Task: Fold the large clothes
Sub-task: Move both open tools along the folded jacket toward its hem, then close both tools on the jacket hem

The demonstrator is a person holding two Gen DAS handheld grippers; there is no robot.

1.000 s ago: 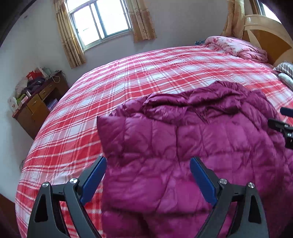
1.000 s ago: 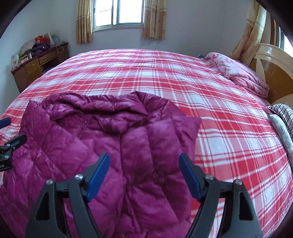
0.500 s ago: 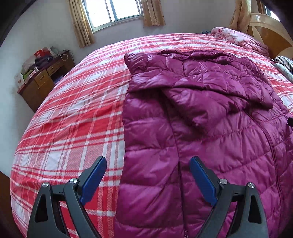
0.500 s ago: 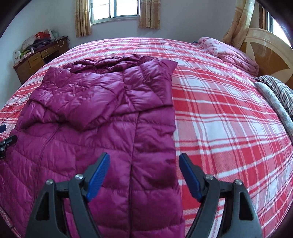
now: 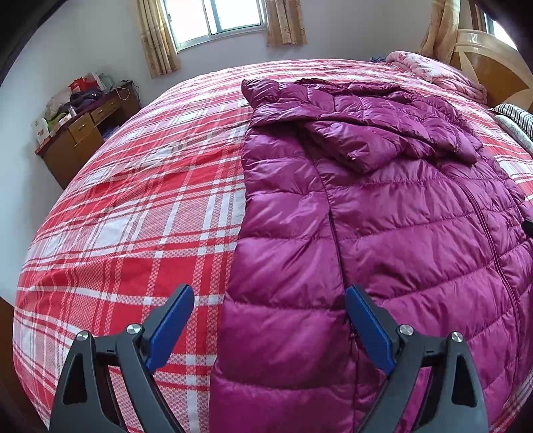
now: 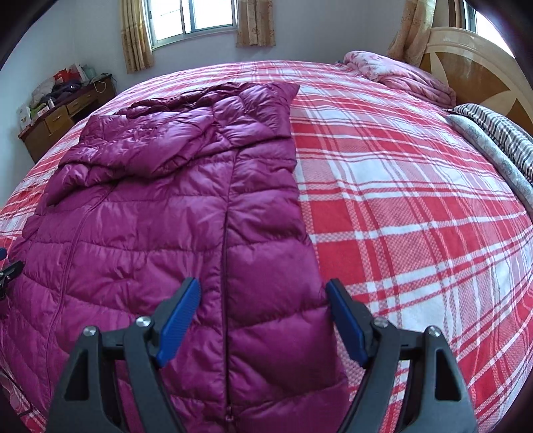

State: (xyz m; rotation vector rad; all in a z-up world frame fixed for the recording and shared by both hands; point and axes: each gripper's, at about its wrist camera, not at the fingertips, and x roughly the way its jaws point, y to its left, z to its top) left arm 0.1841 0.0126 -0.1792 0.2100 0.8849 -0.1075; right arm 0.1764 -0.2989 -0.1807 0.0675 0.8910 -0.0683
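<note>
The left gripper (image 5: 269, 301) stands with its jaws wide and nothing clamped between them; its blue pads (image 5: 366, 324) hang above the near hem of the magenta down jacket (image 5: 383, 233). The jacket's left edge runs up between the two jaws, so the left pad sits over bare plaid bedspread (image 5: 133, 216) and the right pad over quilted fabric beside a side seam.

The right gripper (image 6: 263, 299) is likewise spread wide and holds nothing. Between its jaws lies the jacket's right side panel, with a dark seam running straight up from just inside the left pad; the jacket's right edge passes just inside the right pad, and plaid bedspread fills everything beyond it.

Farther out from both pairs of jaws, the jacket lies flat and lengthwise on the bed, front up, its zipper running up the middle. Past the body, the sleeves and hood (image 6: 186, 100) are bunched in a crumpled heap across the chest.

Beyond the jacket, a pink quilt (image 6: 399, 78) sits by the wooden headboard (image 6: 476, 63), a striped cloth (image 6: 499, 133) at the right edge, a cluttered wooden desk (image 5: 83, 133) far left, and a curtained window (image 5: 230, 16) behind
</note>
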